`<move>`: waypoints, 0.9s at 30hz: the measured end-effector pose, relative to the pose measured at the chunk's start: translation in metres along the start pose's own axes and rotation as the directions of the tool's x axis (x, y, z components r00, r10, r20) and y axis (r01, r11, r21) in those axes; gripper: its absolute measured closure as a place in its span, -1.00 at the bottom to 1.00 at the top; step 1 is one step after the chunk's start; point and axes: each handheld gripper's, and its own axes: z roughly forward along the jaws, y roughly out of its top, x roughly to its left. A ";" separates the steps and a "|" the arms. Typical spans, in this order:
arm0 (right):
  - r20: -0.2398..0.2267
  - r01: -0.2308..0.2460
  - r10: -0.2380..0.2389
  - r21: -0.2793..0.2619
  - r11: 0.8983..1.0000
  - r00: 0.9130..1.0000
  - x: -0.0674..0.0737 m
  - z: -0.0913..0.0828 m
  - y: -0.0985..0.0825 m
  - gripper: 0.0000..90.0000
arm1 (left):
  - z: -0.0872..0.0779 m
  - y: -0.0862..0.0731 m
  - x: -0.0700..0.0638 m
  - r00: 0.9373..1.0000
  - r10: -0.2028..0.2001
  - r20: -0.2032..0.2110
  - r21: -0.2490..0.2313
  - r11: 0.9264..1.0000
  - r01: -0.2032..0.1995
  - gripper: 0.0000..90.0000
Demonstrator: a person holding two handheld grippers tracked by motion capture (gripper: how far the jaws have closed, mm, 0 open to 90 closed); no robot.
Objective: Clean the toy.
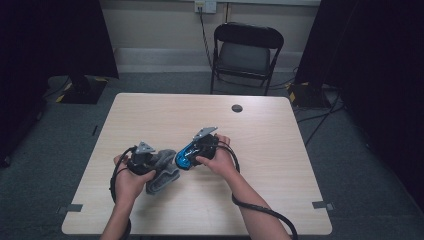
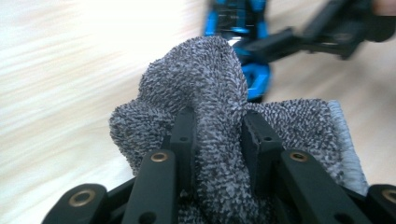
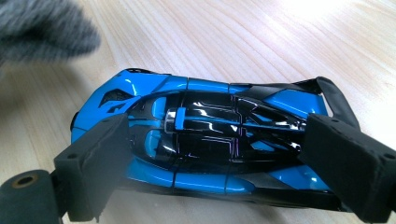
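Left tongs (image 2: 217, 135) are clenching a grey cloth (image 2: 210, 93) while right tongs (image 3: 210, 154) are grasping a blue toy car (image 3: 205, 140), both near the surface's (image 1: 250, 125) front edge.

Looks like a lab or recording room: bare pale wood table (image 1: 260, 150) on grey carpet (image 1: 360, 165), black curtains (image 1: 380, 45) left and right, folding chair (image 1: 246, 52) at the far wall, cables (image 1: 315, 117) trailing from a wall socket (image 1: 205, 6).

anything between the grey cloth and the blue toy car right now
Nothing visible. The grey cloth, pinched in the left gripper, has a bare strip of table between it and the blue toy car held by the right gripper.
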 end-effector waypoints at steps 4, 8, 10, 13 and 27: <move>0.001 0.000 0.000 0.002 1.000 1.000 0.000 0.000 0.000 -0.83 | 0.004 -0.003 0.015 0.998 -0.035 -0.056 -0.010 0.999 0.035 0.52; -0.002 0.000 0.000 0.003 1.000 1.000 0.000 0.000 0.000 -0.83 | 0.011 -0.004 0.021 0.993 -0.037 -0.111 -0.009 0.999 0.036 0.52; -0.001 0.000 0.000 0.003 1.000 1.000 0.000 0.000 0.000 -0.83 | 0.017 -0.003 0.021 0.991 -0.033 -0.127 -0.003 0.999 0.033 0.52; -0.001 0.000 0.000 0.002 1.000 1.000 0.000 0.000 0.000 -0.83 | 0.029 -0.003 0.018 0.992 -0.013 -0.125 0.030 0.999 0.017 0.51; -0.001 -0.002 0.002 0.008 1.000 1.000 0.001 0.000 0.001 -0.83 | 0.048 0.000 -0.007 0.991 0.101 -0.082 0.105 0.990 -0.092 0.50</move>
